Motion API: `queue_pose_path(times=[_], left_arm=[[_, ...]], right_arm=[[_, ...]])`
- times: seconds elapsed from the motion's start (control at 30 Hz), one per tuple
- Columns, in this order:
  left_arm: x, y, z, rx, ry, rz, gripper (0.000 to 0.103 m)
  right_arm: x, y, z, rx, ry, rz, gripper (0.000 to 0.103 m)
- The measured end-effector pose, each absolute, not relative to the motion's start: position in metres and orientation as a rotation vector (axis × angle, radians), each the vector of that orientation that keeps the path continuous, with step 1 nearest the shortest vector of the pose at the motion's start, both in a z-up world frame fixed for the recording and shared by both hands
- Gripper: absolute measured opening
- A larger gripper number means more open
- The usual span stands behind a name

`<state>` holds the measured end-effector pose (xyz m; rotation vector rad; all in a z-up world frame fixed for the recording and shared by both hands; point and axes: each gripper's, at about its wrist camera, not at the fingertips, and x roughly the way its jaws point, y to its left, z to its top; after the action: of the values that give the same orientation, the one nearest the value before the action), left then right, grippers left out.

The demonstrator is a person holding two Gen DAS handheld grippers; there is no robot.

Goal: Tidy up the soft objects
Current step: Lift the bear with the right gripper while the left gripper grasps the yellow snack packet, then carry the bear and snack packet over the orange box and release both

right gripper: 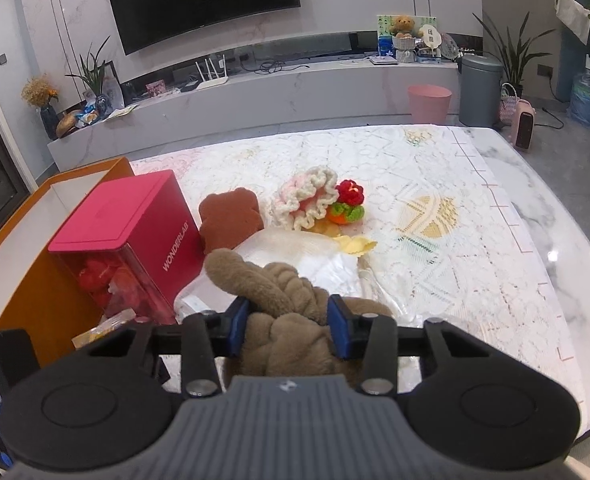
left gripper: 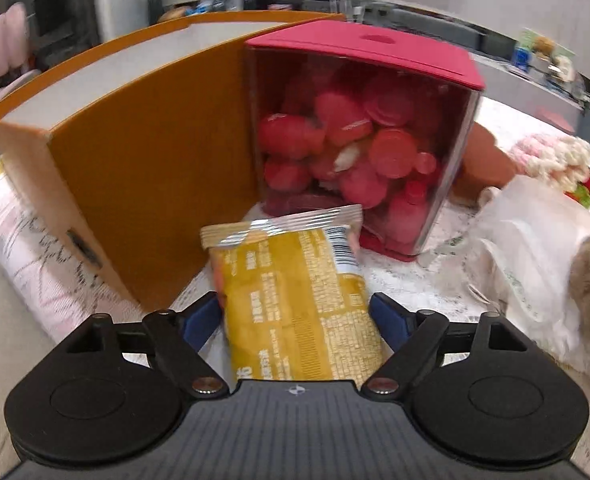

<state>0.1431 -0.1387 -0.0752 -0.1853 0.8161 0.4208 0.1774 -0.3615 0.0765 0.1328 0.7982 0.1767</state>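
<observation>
My left gripper (left gripper: 295,316) is shut on a yellow snack packet (left gripper: 295,292) and holds it above the table in front of the orange box (left gripper: 143,152). My right gripper (right gripper: 289,326) is shut on a brown plush toy (right gripper: 283,300), held over a white plastic bag (right gripper: 319,264). A crocheted pink-and-cream flower piece (right gripper: 311,200) with red and green knit bits (right gripper: 349,202) lies on the lace tablecloth (right gripper: 435,184). A brown cookie-shaped cushion (right gripper: 231,220) rests beside it.
A red-lidded clear container (left gripper: 359,148) full of red and pink items stands against the orange box; it also shows in the right wrist view (right gripper: 135,240). The table's marble edge (right gripper: 567,216) runs along the right.
</observation>
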Motion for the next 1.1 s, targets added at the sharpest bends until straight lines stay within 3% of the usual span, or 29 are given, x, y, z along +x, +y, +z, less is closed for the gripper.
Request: queue_pose_path(times=[0.13,0.37,0.53,0.83,0.97,1.1], left_arm=[[0.136,-0.134,-0.073,-0.181,0.812,0.371,0.074],[0.118,-0.131,-0.062,-0.176,0.827,0.285,0.068],[0.109,-0.134,-0.057,-0.163,0.812,0.198,0.067],[0.104,-0.142,-0.038,-0.115,0.748,0.109,0.065],[0.104,-0.141,-0.026,-0.119,0.723,0.082,0.065],[0.104,-0.139,-0.013,-0.134,0.693,-0.003,0.065]], right_arm=[[0.180,-0.357,0.074,0.117,0.800,0.184,0.031],[0.181,-0.356,0.065,0.076,0.799,0.178,0.033],[0.184,-0.362,0.061,0.068,0.812,0.159,0.063],[0.194,-0.346,0.031,-0.019,0.898,0.258,0.076],[0.192,-0.335,0.017,-0.109,0.913,0.257,0.074],[0.190,-0.336,0.011,-0.110,0.934,0.257,0.062]])
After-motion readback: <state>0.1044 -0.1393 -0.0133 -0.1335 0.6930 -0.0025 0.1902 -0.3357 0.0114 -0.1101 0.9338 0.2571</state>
